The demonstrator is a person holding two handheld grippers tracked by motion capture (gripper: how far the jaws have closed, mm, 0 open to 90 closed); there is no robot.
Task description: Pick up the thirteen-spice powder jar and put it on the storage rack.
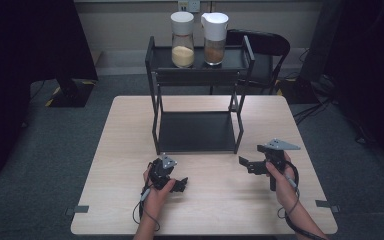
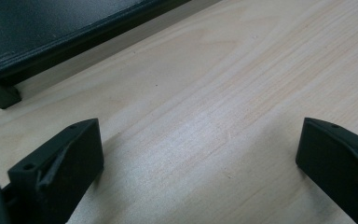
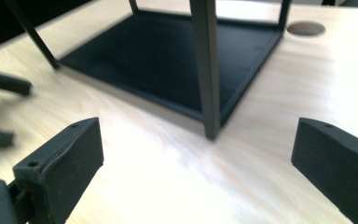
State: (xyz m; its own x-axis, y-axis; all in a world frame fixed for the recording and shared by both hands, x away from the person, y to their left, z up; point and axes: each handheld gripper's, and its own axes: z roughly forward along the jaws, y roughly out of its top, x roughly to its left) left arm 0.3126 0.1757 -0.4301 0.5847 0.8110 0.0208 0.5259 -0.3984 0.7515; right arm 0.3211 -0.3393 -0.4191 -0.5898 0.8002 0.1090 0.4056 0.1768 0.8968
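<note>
Bare light wooden tabletop (image 1: 215, 200) lies open between and before both grippers; the black metal two-tier rack (image 1: 198, 131) blocks the middle, its front right post (image 3: 207, 70) standing nearest, lower shelf open-fronted

Centred toward the far edge of the pale wooden table (image 1: 130, 150): black two-tier metal rack (image 1: 198, 107). On its top shelf, side by side (left, then right): white-capped glass jar of pale grains (image 1: 182, 40), white-lidded glass jar of brown powder (image 1: 215, 38). Behind the rack: black chair (image 1: 265, 47).
</note>
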